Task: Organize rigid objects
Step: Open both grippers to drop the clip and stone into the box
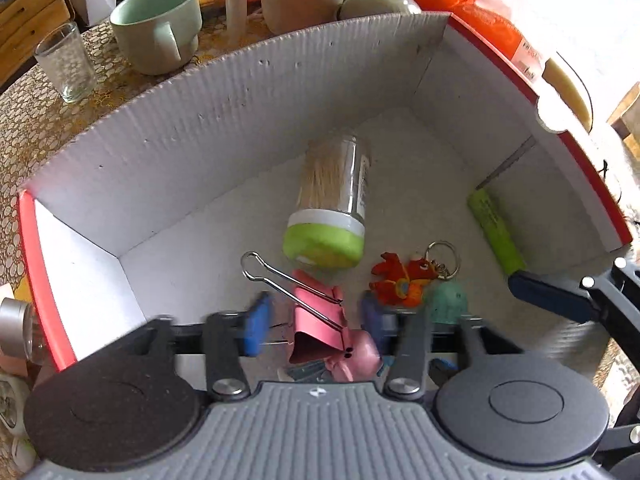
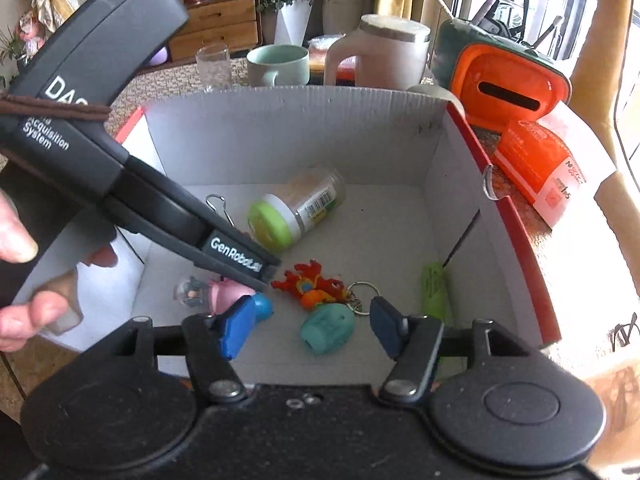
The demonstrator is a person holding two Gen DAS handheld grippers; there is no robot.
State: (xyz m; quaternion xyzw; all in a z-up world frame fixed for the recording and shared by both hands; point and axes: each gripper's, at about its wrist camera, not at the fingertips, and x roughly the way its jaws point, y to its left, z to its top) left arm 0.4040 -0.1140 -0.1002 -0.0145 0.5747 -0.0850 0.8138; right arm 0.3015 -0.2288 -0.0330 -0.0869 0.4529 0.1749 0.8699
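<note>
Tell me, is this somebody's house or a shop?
Most likely a home, perhaps a living or dining room. A green mug and a drinking glass sit on a patterned tablecloth, and behind them stand a wooden drawer cabinet and a potted plant.

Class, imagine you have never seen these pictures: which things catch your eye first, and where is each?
A white cardboard box with red outer sides fills both views. On its floor a clear toothpick jar with a lime-green lid lies on its side, and a red-orange keychain figure lies nearer the cameras. The left gripper hangs open around a pink binder clip.
</note>
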